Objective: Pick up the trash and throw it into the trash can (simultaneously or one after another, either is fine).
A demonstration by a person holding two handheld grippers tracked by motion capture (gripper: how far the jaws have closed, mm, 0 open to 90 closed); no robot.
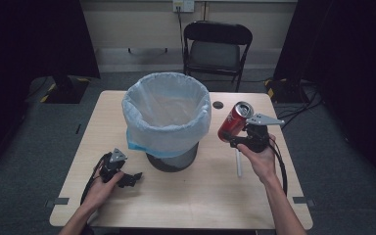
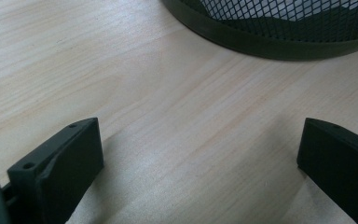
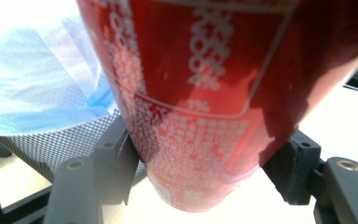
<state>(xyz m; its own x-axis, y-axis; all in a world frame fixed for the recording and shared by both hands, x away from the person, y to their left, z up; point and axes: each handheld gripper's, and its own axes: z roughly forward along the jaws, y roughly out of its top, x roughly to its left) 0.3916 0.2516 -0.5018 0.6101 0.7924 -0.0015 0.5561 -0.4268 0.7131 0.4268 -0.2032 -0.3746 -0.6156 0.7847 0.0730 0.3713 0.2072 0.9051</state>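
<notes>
Pale wooden table (image 1: 186,196), mesh bin (image 1: 169,122) with blue liner standing mid-table, white tube (image 1: 238,163) lying right

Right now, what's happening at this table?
A person is working with two handheld grippers. The right gripper is shut on a red soda can, held tilted above the table just right of the mesh bin with its blue liner, not yet over the opening. The left gripper rests low on the table near the bin's base, fingers open and empty. A white stick-like item lies on the table under the right hand.
</notes>
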